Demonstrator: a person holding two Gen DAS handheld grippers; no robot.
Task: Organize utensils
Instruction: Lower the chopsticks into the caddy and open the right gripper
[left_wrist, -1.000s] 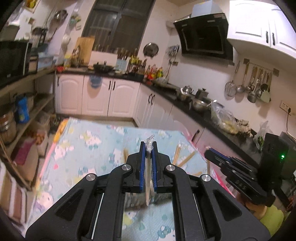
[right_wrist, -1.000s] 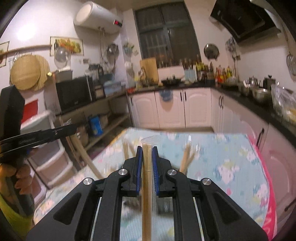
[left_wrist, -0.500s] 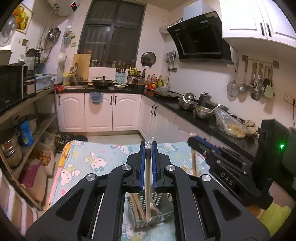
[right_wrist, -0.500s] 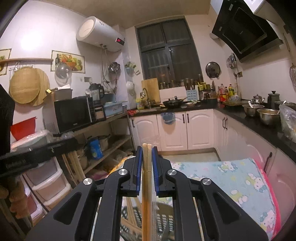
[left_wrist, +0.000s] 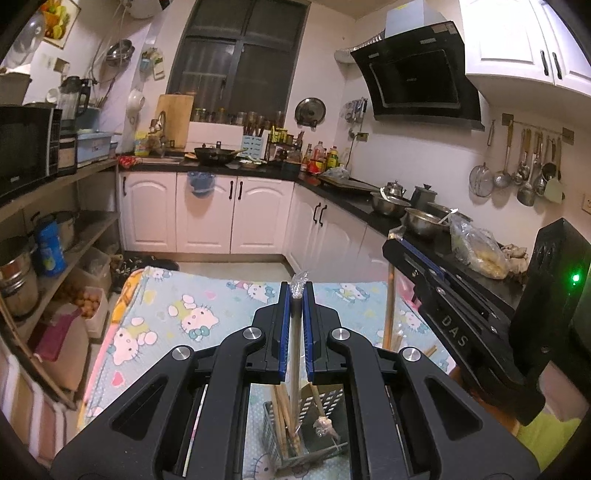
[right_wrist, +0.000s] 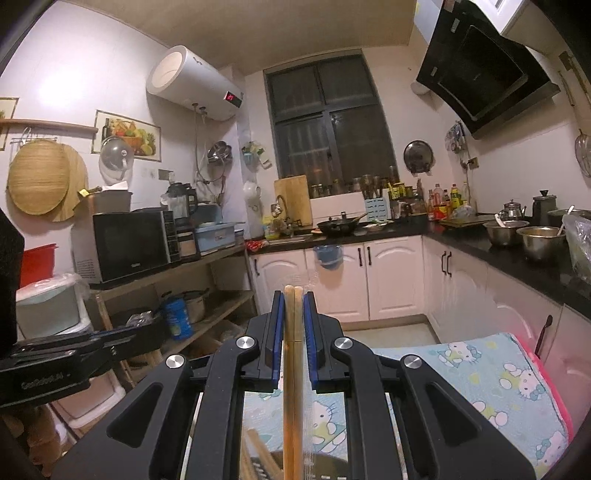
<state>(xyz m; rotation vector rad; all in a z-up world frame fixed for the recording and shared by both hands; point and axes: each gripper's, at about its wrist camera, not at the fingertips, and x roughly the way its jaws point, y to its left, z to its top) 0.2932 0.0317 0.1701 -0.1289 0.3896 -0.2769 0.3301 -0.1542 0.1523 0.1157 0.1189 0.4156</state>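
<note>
The right gripper (right_wrist: 294, 334) is clamped on a pair of wooden chopsticks (right_wrist: 293, 387), gripped near their upper ends and hanging down over the perforated utensil holder (left_wrist: 325, 400) at the near edge of the cartoon-print table cover (left_wrist: 192, 317). The left gripper (left_wrist: 296, 332) has its jaws pressed together on a thin plastic wrapper (left_wrist: 298, 282) drawn off upward. The chopsticks look light, stiff and smooth, so they could slide or splay; a firm pinch across both, close to the thick ends, seems safest.
</note>
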